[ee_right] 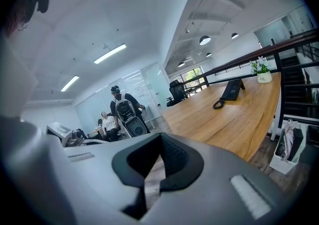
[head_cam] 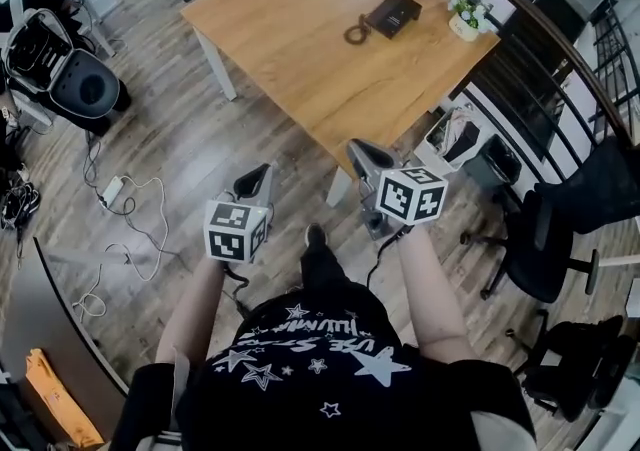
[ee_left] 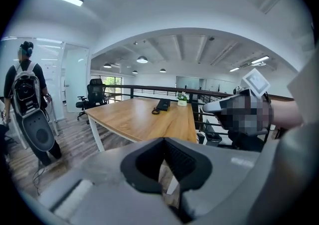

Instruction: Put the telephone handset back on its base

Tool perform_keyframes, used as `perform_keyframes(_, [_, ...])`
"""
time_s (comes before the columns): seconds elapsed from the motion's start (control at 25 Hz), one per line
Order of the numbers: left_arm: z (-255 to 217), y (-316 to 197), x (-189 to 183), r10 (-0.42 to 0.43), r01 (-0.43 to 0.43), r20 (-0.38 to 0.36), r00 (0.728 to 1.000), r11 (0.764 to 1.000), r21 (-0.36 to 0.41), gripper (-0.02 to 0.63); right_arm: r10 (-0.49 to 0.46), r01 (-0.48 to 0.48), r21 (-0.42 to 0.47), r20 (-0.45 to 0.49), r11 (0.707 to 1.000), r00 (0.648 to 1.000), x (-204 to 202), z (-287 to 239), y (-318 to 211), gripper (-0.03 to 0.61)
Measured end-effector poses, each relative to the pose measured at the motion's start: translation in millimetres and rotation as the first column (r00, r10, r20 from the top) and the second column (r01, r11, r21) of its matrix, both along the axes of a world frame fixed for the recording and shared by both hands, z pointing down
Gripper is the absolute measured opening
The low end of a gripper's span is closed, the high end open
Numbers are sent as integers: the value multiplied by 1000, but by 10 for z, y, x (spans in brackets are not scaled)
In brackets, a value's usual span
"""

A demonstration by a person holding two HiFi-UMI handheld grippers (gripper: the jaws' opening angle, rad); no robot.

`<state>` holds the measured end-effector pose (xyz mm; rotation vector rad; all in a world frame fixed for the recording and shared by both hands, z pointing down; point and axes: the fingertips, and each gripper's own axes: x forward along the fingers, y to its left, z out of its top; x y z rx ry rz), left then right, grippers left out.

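Observation:
A black telephone (head_cam: 392, 14) lies near the far edge of a wooden table (head_cam: 300, 49), with its coiled cord (head_cam: 357, 34) beside it. I cannot tell the handset apart from the base at this distance. The telephone also shows small and far off in the left gripper view (ee_left: 163, 104) and in the right gripper view (ee_right: 232, 90). My left gripper (head_cam: 262, 172) is held over the floor, short of the table, with its jaws shut and empty (ee_left: 163, 144). My right gripper (head_cam: 358, 149) hovers at the table's near corner, also shut on nothing (ee_right: 160, 139).
A white flower pot (head_cam: 465, 19) stands to the right of the telephone. A railing (head_cam: 560, 49) runs along the table's far and right sides. Office chairs (head_cam: 545, 239) stand at the right, a white basket (head_cam: 450, 139) under the table's corner, cables (head_cam: 125, 209) on the floor at the left. A person with a backpack (ee_left: 25, 94) stands to the left.

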<state>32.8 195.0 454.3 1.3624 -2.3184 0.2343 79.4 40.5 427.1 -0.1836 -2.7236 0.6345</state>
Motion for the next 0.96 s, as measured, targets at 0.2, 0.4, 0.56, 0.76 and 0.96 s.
perform_keyframes(0.2, [0, 253, 307, 1, -1, -7, 1000, 1000, 13, 2, 4, -3, 10, -11, 1000, 1000, 348, 12, 252, -2])
perform_keyframes(0.4, [109, 444, 637, 13, -12, -42, 999, 1000, 16, 2, 22, -21, 14, -40, 1000, 999, 728, 117, 426, -2])
perform_keyframes(0.56, [156, 515, 846, 35, -35, -47, 998, 999, 8, 2, 45, -44, 12, -58, 999, 997, 976, 184, 497, -2])
perform_keyframes(0.76, [137, 561, 1003, 42, -41, -50, 998, 999, 19, 2, 62, -60, 20, -70, 998, 996, 1206, 220, 563, -2])
perform_keyframes(0.96, [122, 598, 1162, 39, -37, -50, 998, 999, 27, 2, 62, -60, 27, -77, 998, 995, 1354, 224, 593, -2])
